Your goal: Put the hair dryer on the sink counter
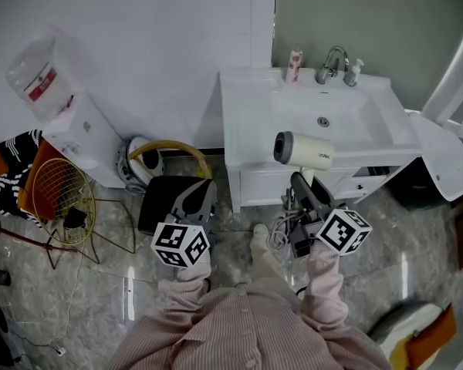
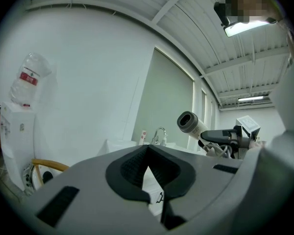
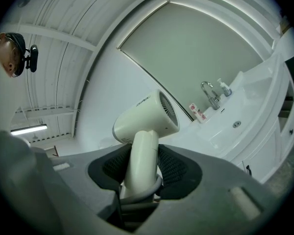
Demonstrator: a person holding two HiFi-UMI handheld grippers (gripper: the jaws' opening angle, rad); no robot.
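Pink-striped sleeves [image 1: 324, 284] at the bottom of the head view lead out to the two tools. The left gripper [image 1: 197, 199], lower centre, has its jaws closed together on nothing. The right gripper [image 1: 302, 185] is clenched on the handle of the cream hair dryer [image 1: 303, 148], with the grey cord [image 1: 282, 233] bunched under it. In the right gripper view the pads [image 3: 172, 166] press both sides of that handle. The dryer hangs in the air at the front edge of the white sink counter [image 1: 247, 122], not resting on it. Whether it is over the edge or just short I cannot tell. Beyond lie the basin [image 1: 324, 118] and the faucet [image 1: 332, 62], upper right. I judge this the carrying step. Next the dryer should go over the flat counter left of the basin, down until it rests, and only then should the jaws let go, with care for the trailing cord.
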